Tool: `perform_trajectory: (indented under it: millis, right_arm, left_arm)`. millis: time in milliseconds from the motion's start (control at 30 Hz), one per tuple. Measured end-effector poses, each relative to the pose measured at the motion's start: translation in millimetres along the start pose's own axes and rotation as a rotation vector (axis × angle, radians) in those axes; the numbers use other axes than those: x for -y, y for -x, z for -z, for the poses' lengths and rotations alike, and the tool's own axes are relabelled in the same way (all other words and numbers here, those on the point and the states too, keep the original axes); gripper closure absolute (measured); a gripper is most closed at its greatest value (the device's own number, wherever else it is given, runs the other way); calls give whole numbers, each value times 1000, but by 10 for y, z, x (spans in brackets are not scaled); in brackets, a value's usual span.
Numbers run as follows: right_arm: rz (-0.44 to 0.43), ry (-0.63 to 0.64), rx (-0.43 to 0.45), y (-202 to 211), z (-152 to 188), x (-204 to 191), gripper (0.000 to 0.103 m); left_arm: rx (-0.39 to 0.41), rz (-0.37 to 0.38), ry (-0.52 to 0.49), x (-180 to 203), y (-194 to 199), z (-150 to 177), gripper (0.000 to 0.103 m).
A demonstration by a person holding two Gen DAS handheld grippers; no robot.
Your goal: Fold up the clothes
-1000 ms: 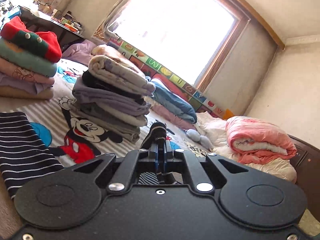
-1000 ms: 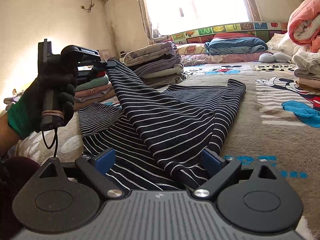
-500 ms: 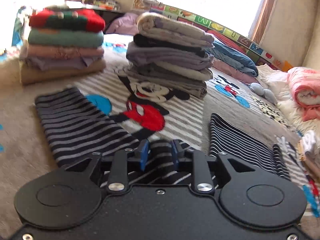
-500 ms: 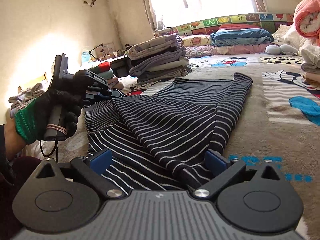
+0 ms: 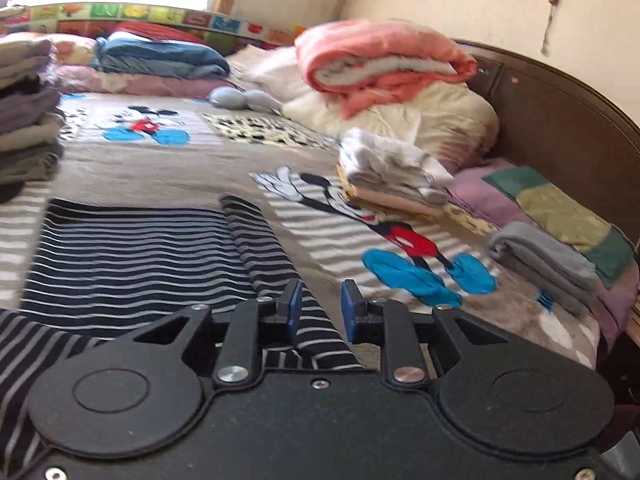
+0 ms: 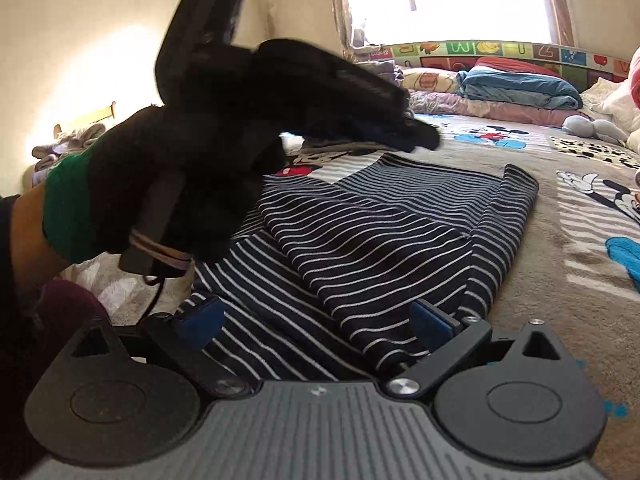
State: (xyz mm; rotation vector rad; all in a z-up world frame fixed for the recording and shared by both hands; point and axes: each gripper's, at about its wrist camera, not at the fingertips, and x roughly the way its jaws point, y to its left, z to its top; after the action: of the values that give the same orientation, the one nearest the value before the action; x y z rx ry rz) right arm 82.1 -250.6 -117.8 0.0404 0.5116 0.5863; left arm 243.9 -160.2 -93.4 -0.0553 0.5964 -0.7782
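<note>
Whereas 1 s ago the left gripper (image 5: 320, 312) was pinched on the striped shirt (image 6: 380, 240) & holding it up, its jaws are now slightly apart w/ nothing between them, the shirt lying flat on the Mickey blanket (image 5: 168, 168) just ahead & below. Right gripper (image 6: 316, 318) jaws remain wide apart, straddling the shirt's near edge. Gloved left hand (image 6: 192, 184) has swung closer, up-left of the right gripper.

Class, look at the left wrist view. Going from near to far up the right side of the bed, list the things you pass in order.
Folded grey cloth → patchwork blanket → white and cream folded pile → pink quilt.
</note>
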Motion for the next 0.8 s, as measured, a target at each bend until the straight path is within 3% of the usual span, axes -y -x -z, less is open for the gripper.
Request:
perform_trajectory:
  millis: [67,100,233,367,500,667,733,800]
  right_arm:
    - [-14,18,-28,-34,45,-48,4]
    - [-16,28,-37,-45,65,-74,4]
    - [-34,24,-22,21,98,-106,3]
    - [-16,33,38,218,100,-170,5]
    - [83,39,72,317,137,-178,5]
    - [39,46,-46,79,235,-138,0]
    - [46,60,-33,115,225,-181,0]
    - [25,36,28,244,210,-185,2]
  left_arm:
    - [-154,-63,-31,21,-302,112,83]
    - [-175,-112,-71,29,-379,176,81]
    - [-100,-88,-109,139,-138,106,82]
    - [-107,15,-117,196,-56,104,82]
    - [-215,-67,-133,188,-305,220,81]
    - [-149,-25,-77,159,-156,185,81]
    - [-130,-8,-74,175,-40,170,81]
    - [-121,-39,-78,171,47,169,81]
